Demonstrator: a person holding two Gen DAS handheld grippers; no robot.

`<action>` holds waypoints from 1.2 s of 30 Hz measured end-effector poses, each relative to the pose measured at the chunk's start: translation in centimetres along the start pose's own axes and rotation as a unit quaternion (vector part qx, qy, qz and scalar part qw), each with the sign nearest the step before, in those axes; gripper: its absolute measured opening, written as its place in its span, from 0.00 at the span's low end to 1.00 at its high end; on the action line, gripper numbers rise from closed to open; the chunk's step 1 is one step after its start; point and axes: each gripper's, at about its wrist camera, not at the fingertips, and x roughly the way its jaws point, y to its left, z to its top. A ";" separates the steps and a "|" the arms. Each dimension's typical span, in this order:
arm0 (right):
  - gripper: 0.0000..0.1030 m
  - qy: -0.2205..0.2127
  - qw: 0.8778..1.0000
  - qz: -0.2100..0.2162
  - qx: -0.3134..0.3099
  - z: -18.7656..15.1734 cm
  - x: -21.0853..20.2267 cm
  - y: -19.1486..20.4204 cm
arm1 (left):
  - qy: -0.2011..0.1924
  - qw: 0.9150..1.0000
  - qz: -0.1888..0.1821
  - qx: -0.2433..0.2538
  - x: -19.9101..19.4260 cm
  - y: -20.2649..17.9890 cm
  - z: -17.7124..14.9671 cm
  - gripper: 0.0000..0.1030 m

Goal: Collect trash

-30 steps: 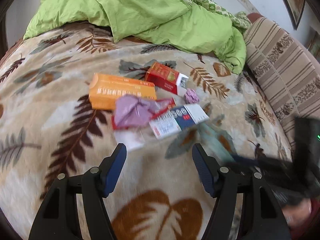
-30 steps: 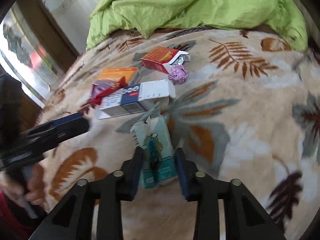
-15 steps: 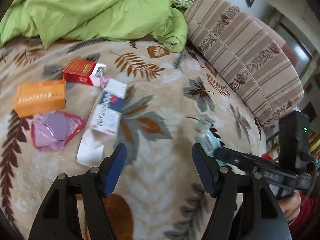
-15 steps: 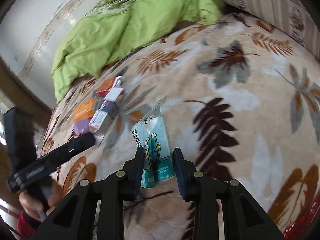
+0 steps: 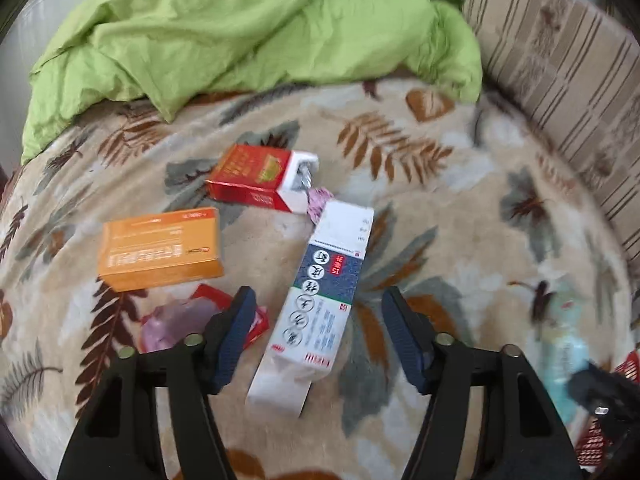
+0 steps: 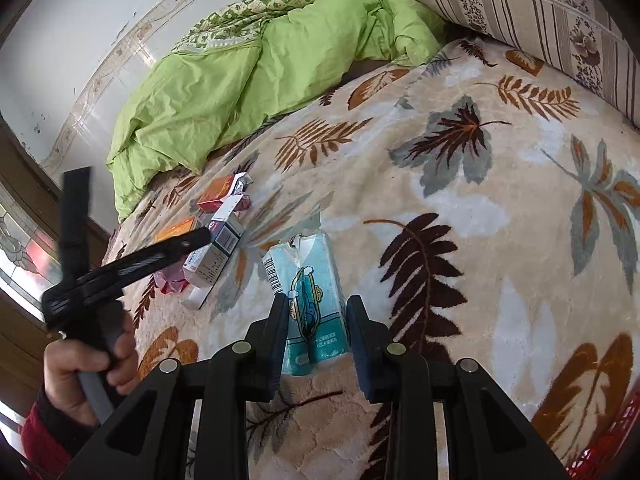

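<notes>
Trash lies on a leaf-patterned blanket (image 5: 460, 216). My left gripper (image 5: 316, 320) is open, its jaws on either side of a long white and blue box (image 5: 320, 300). Beyond it lie an orange box (image 5: 160, 248), a red carton (image 5: 256, 180), a small purple wad (image 5: 318, 200) and a purple and red wrapper (image 5: 180, 320). My right gripper (image 6: 316, 320) is shut on a teal tissue pack (image 6: 308, 288) and holds it above the blanket. The pack also shows blurred in the left wrist view (image 5: 560, 344). The left gripper shows in the right wrist view (image 6: 132, 264).
A crumpled green quilt (image 5: 240, 32) lies at the back of the bed. A striped cushion (image 5: 560, 52) runs along the right. A red mesh basket edge (image 6: 600, 440) shows at the lower right of the right wrist view.
My left gripper has swung back left and now straddles the white and blue box. My right gripper keeps the tissue pack and has moved little.
</notes>
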 end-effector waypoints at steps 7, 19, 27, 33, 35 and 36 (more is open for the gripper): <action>0.30 0.004 1.000 0.001 0.006 0.1 0.3 -0.2 | 0.012 1.000 0.011 -0.012 1.5 -0.2 -0.8 0.37; 0.30 -0.013 1.000 0.016 -0.024 -1.0 -1.0 1.7 | -0.050 0.996 -0.041 -0.065 -8.7 -0.3 -6.8 0.35; 0.30 -0.027 0.996 0.040 -0.074 -3.5 -2.6 4.7 | -0.098 0.989 0.014 -0.110 -14.3 0.8 -14.2 0.35; 0.30 -0.036 0.992 0.048 -0.107 -4.9 -3.2 6.6 | -0.109 0.985 0.021 -0.129 -14.5 1.6 -15.6 0.35; 0.30 -0.036 0.991 0.050 -0.115 -5.3 -3.2 7.1 | -0.107 0.986 0.019 -0.129 -14.3 1.6 -15.7 0.35; 0.30 -0.036 0.991 0.051 -0.121 -5.5 -3.2 7.3 | -0.108 0.986 0.019 -0.129 -14.2 1.6 -15.7 0.35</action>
